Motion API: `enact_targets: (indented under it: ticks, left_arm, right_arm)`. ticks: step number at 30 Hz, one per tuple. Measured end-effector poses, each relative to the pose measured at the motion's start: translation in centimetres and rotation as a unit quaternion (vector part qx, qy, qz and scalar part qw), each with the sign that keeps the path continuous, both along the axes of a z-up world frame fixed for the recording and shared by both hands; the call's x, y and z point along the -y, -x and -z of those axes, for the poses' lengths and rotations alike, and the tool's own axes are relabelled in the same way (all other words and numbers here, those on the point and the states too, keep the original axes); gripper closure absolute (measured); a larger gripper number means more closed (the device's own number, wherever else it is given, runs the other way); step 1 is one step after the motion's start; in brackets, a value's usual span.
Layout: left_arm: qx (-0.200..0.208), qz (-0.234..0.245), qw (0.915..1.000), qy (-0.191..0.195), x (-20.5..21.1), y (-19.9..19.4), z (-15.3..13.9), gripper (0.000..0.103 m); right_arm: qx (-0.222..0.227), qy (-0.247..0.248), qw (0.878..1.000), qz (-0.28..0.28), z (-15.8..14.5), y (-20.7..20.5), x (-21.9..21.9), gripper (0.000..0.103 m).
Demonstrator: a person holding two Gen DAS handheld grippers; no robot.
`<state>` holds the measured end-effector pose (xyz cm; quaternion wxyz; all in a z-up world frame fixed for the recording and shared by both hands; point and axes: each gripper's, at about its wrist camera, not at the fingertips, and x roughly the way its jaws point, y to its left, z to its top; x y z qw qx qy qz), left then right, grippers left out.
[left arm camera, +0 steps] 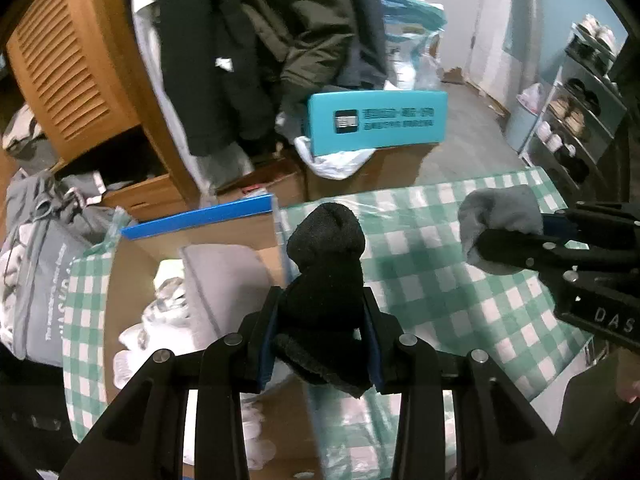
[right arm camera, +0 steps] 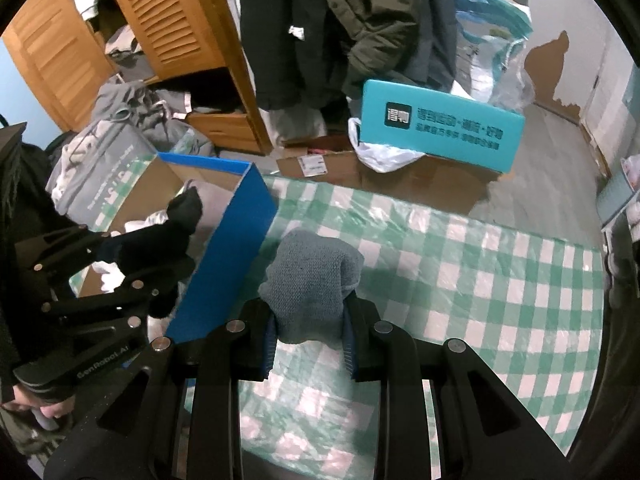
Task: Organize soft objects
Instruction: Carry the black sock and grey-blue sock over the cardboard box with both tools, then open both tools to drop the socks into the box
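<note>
My left gripper (left arm camera: 320,320) is shut on a black sock (left arm camera: 324,260), held above the edge of an open cardboard box with a blue rim (left arm camera: 200,216). It also shows in the right wrist view (right arm camera: 160,240), over the box (right arm camera: 228,248). My right gripper (right arm camera: 308,320) is shut on a grey sock (right arm camera: 312,276), held above the green-and-white checked cloth (right arm camera: 460,272). In the left wrist view the right gripper (left arm camera: 492,248) holds the grey sock (left arm camera: 496,212) at the right.
The box holds white and grey soft items (left arm camera: 216,280). A grey bag (left arm camera: 36,264) lies left of the box. A teal box (left arm camera: 376,120) sits on cardboard boxes behind the cloth. Dark coats (left arm camera: 256,40) hang by a wooden wardrobe (left arm camera: 72,72). A shoe rack (left arm camera: 580,100) stands at the right.
</note>
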<state>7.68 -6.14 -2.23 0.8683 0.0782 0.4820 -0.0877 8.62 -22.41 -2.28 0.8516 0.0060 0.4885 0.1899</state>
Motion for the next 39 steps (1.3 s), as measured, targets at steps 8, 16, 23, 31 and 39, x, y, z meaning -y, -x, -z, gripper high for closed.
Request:
enact_targets:
  ticks: [8,16,23,31,39]
  left_arm:
    - [0.002,-0.028,0.9996,-0.002,-3.5,-0.3,0.0,0.066]
    - [-0.004,-0.051,0.9986,0.009,-6.7,-1.0,0.2,0.066]
    - [-0.013,-0.087,0.9961,0.007,-10.1,-2.6,1.1,0.066]
    - [-0.037,-0.116,0.9926,0.010,-13.2,-4.7,3.0,0.066]
    - [-0.071,-0.147,0.9864,0.023,-15.2,-6.4,5.2,0.065]
  right_arm:
    - [0.001,-0.001,1.000,-0.021,-0.2,-0.9,-3.1,0.079]
    - [-0.004,-0.005,0.999,-0.035,0.2,-2.6,-6.1,0.079]
    - [-0.009,-0.004,0.998,-0.058,0.7,-3.9,-9.5,0.079]
    - [-0.023,0.003,0.996,-0.090,1.9,-5.4,-13.4,0.079]
    - [-0.041,0.027,0.991,-0.123,3.5,-6.7,-16.3,0.078]
